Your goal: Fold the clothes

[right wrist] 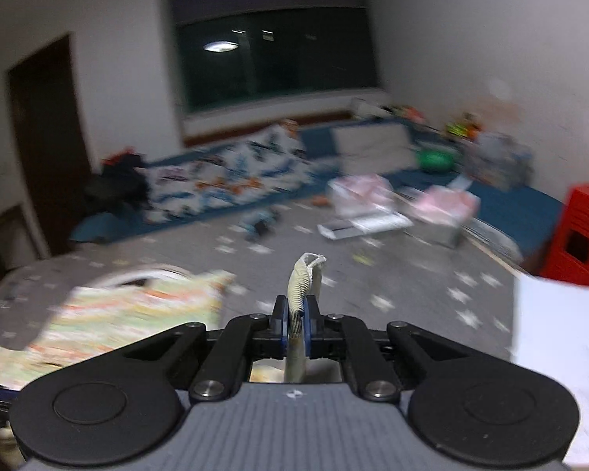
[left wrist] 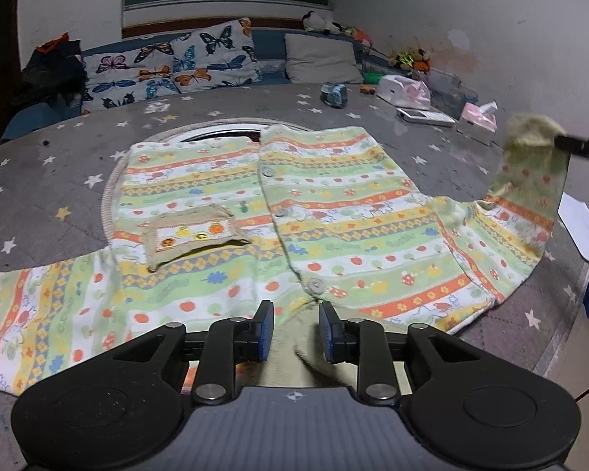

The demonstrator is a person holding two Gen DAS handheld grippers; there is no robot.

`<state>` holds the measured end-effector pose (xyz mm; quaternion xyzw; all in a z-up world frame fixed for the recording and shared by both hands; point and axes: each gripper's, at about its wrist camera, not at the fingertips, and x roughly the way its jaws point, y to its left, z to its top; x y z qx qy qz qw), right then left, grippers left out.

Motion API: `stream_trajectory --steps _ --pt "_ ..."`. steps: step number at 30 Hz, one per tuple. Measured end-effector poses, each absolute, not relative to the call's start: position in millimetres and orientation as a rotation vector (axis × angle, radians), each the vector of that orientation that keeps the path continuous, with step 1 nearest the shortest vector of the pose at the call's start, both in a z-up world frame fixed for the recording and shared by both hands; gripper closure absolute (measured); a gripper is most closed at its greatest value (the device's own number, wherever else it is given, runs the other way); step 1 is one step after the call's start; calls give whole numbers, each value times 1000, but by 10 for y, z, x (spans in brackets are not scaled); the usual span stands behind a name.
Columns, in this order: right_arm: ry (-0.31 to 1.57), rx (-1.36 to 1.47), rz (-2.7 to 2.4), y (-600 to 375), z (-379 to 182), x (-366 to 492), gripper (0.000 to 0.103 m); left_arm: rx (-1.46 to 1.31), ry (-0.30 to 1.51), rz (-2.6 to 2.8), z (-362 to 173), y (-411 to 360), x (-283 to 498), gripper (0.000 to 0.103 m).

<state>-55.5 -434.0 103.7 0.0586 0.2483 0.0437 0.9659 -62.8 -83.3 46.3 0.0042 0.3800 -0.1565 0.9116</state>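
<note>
Across the star-print grey mat (left wrist: 224, 110) my striped cardigan (left wrist: 333, 212) lies flat, front up, buttons running down its middle and a beige pocket (left wrist: 194, 235) on one panel. My left gripper (left wrist: 294, 329) hangs just over the cardigan's near hem, fingers spread with nothing between them. One sleeve (left wrist: 31, 306) lies out flat past the pocket side, reaching the mat's near edge. The other sleeve (left wrist: 530, 196) rises off the mat, its ribbed cuff (right wrist: 304, 278) pinched between the pressed-together fingers of my right gripper (right wrist: 296, 320), which is above the mat. Beyond the cardigan's far collar, bare mat stretches to the butterfly cushions (left wrist: 169, 66). Tissue boxes (left wrist: 477, 119) and a white tray (left wrist: 426, 115) crowd the far corner on the lifted sleeve's side. White paper (left wrist: 585, 231) lies beside that sleeve at the mat's edge.
</note>
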Motion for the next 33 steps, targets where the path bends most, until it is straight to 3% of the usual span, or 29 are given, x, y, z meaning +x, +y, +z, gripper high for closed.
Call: stream_trajectory --steps 11,24,28,33 --pt "429 34 423 -3291 1577 -331 96 -84 749 -253 481 -388 -741 74" --pt "595 -165 701 -1832 946 -173 95 -142 741 -205 477 -107 -812 70" --pt "603 -218 742 -1768 870 -305 83 -140 739 -194 497 -96 -800 69" --pt "619 -236 690 -2102 927 -405 80 -151 715 -192 576 -112 -770 69"
